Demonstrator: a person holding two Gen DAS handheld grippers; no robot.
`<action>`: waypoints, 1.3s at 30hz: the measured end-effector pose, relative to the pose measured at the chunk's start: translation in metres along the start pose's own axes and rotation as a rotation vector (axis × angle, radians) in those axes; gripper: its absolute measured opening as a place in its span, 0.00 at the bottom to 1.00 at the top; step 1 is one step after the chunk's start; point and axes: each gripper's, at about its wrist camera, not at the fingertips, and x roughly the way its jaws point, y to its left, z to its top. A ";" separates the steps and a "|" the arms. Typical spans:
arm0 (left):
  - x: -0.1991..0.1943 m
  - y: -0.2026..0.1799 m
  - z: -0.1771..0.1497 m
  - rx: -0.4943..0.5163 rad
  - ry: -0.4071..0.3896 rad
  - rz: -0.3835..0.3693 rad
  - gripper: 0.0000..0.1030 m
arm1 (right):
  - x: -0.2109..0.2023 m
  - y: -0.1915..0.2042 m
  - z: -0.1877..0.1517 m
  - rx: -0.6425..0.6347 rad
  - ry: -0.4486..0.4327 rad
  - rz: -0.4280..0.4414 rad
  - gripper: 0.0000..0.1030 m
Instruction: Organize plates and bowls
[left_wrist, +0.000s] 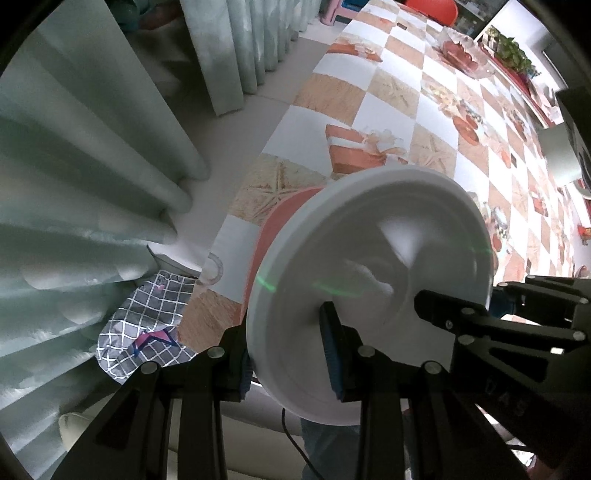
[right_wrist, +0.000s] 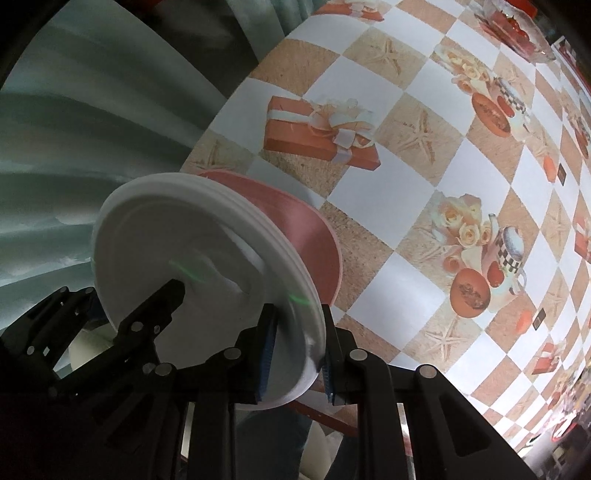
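A stack of white plates (left_wrist: 369, 266) hangs tilted on edge, just above a pink plate (left_wrist: 273, 229) that lies on the tablecloth near the table's left edge. My left gripper (left_wrist: 290, 354) is shut on the stack's near rim, one blue pad on each face. In the right wrist view the same white plates (right_wrist: 177, 251) are clamped at the opposite rim by my right gripper (right_wrist: 297, 354), with the pink plate (right_wrist: 314, 229) behind them. Each view also shows the other gripper's fingers (left_wrist: 461, 317) (right_wrist: 159, 306) reaching over the plate face. The stack's centre is blurred.
The table (right_wrist: 424, 184) wears a checkered cloth printed with gift boxes and starfish. A glass bowl of red fruit (left_wrist: 465, 51) stands at the far end. Pale green curtains (left_wrist: 74, 166) hang left of the table edge, with a grey checked cloth (left_wrist: 147, 325) below it.
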 end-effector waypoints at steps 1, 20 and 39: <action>0.002 0.000 0.000 -0.002 0.003 0.002 0.34 | 0.002 0.000 0.001 0.000 0.002 0.000 0.22; 0.002 0.004 -0.002 0.023 -0.015 0.115 0.77 | -0.007 -0.016 -0.011 0.010 -0.043 -0.069 0.74; -0.030 -0.017 -0.021 0.110 -0.095 0.098 0.81 | -0.055 -0.036 -0.033 0.100 -0.111 -0.007 0.96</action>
